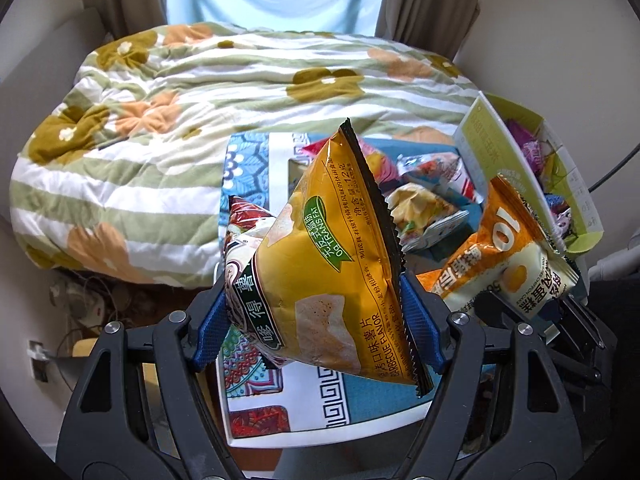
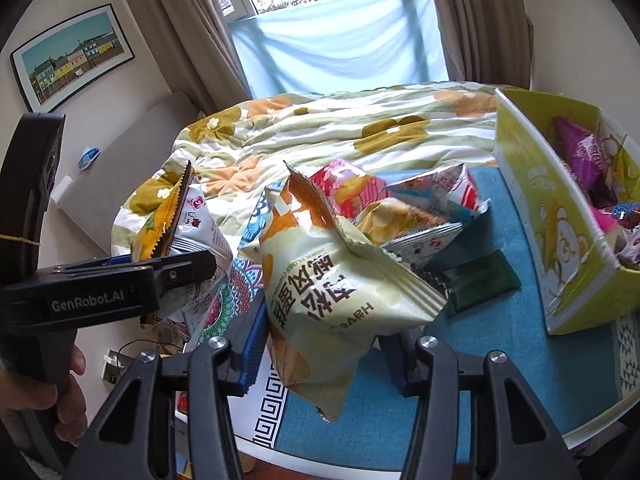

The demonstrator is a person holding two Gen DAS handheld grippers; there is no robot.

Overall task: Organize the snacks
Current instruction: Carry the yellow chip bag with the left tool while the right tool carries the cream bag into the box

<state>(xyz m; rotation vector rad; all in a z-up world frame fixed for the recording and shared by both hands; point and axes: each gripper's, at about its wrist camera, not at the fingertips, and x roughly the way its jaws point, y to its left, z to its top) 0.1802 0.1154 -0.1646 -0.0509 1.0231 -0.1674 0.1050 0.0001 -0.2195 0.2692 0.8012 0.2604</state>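
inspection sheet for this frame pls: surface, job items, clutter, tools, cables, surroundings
Surface: blue patterned mat on a white table.
Job's things: yellow barbecue crisp bag; pale green and orange cake packet; green cardboard box with snacks inside; loose packets on the mat.
Clutter: dark green flat sachet.
Grippers: left tool shut on the crisp bag; right tool shut on the cake packet.
Cables: floor wires and wall socket.
Surroundings: floral quilt, curtains, framed picture.

Floral quilt, curtains, framed picture on wall
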